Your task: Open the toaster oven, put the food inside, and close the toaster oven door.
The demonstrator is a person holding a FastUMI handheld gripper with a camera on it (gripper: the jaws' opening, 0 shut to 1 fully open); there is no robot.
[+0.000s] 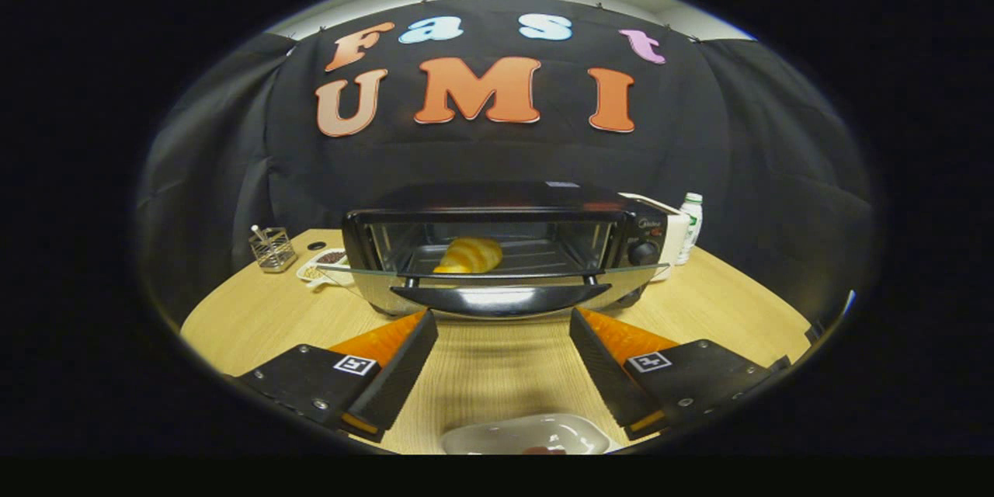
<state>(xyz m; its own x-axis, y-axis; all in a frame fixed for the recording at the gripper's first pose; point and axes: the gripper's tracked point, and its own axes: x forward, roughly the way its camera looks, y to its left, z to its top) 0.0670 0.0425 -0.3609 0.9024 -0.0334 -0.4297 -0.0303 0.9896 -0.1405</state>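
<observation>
Golden and ridged, the croissant-like pastry (pixel 470 255) lies on the wire rack inside the toaster oven (pixel 505 245), toward the left half of the cavity, its glossy crust banded in lighter and darker stripes. The oven is a dark, boxy appliance with a black top and shiny metal trim, standing near the far edge of the pale wooden table (pixel 497 365), roughly at its middle. Its glass door (pixel 497 273) is dropped open to about level, and the curved dark handle (pixel 501 297) at its front lip faces the gripper (pixel 503 322). A round knob (pixel 643 252) sits on the control panel at the oven's right side.

The gripper hovers above the table just short of the handle, its two fingers spread wide with nothing between them but bare wood; neither touches the oven.

A white dish (pixel 528 435) sits at the near edge of the table, below the fingers. Toward the far left edge stand a wire basket (pixel 272 248) and, beside it, a small white tray (pixel 324 264) with something dark in it. A white bottle with a green cap (pixel 689 227) stands just right of the oven.
</observation>
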